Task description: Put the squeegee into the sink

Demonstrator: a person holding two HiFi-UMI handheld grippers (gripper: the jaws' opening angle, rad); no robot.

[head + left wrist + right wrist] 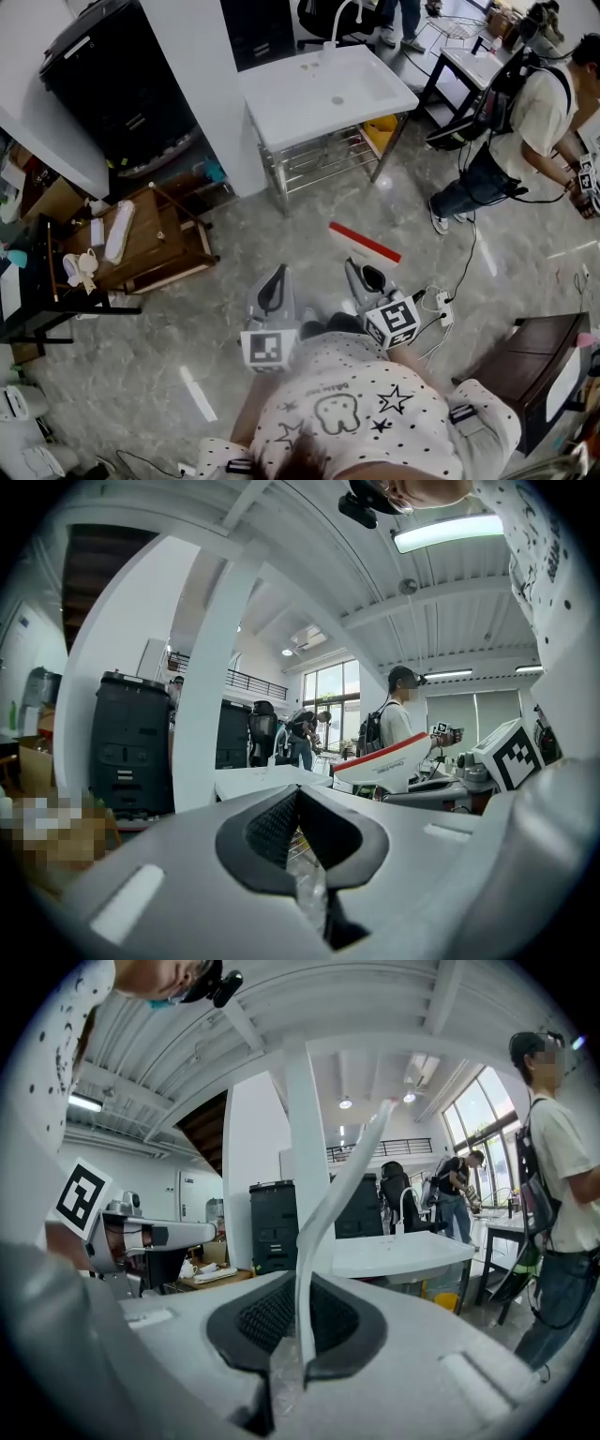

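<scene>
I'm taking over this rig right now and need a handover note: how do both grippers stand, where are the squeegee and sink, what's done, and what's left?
Left gripper: fingers together, nothing between them.
Right gripper: fingers shut on the squeegee, gripping its white handle. The red-edged blade sticks out ahead of the gripper.
Sink: white, on a metal stand, ahead across the floor. It is well apart from both grippers.
Done: the squeegee is in hand.
Left: carry it to the sink, lower it into the basin and open the right fingers.
</scene>
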